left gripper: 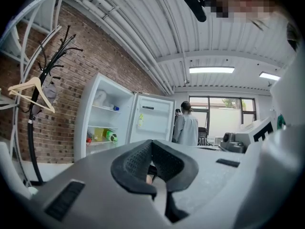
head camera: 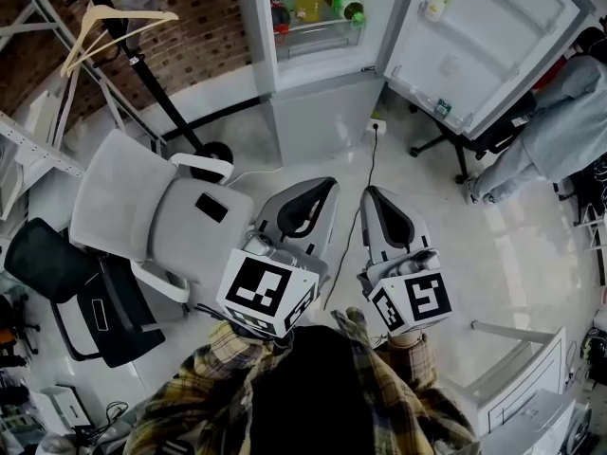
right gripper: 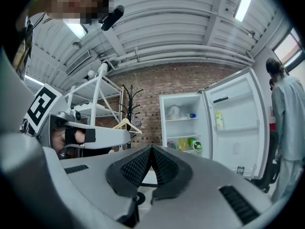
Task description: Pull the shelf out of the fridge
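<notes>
Head view: both grippers are held side by side above the pale floor, aimed toward the fridge (head camera: 318, 102) and well apart from it.
Left gripper (head camera: 325, 190): jaws pressed together at the tips, with nothing between them.
Right gripper (head camera: 372, 197): jaws closed tip to tip, likewise empty.
Fridge: stands against the brick wall, with its door (head camera: 484, 45) swung wide open to the right.
Shelf (head camera: 318, 28): seated inside the open compartment, carrying a green bottle (head camera: 348, 8) beside yellow and red items; neither gripper touches it.
Upper shelf (right gripper: 178, 119): holds a pale bag and a small blue-capped item.
Chair (head camera: 156, 207): white office chair just left of the left gripper.
Coat stand (head camera: 142, 74): black, near the wall, with a wooden hanger (head camera: 114, 22) on it.
Bystander (head camera: 560, 131): a person in a pale coat next to the open door.
</notes>
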`<state>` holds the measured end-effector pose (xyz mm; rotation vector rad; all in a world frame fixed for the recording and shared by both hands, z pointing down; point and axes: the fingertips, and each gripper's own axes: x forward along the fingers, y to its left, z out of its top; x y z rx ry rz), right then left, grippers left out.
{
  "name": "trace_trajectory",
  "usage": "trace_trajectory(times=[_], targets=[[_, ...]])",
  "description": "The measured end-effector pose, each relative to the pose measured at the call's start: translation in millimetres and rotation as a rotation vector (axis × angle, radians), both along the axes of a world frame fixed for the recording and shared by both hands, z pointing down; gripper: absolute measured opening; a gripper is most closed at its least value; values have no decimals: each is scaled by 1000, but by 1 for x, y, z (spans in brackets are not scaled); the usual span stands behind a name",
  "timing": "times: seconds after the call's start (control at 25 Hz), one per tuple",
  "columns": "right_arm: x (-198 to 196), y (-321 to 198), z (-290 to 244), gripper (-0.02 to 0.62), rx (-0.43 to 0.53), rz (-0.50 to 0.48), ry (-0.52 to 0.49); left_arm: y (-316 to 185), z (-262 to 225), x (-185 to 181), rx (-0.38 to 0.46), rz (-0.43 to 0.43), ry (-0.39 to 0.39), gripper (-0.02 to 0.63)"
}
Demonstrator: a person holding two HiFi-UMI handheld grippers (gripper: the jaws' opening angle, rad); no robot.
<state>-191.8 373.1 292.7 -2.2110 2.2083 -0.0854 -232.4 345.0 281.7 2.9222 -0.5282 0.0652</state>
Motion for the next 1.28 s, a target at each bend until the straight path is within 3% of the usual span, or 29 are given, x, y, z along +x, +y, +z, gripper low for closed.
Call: trace_trajectory(times=[0.44,0.8,1.28], targets=[[39,-46,9,17,-3,9,-20,-51,3,43,2,7,4,3],[82,-131,-1,17,15,25,-21,-136,-7,90,18,30,5,3],[130,-230,3,17,21,64,-34,-241,2,123,15,30,-9,2]])
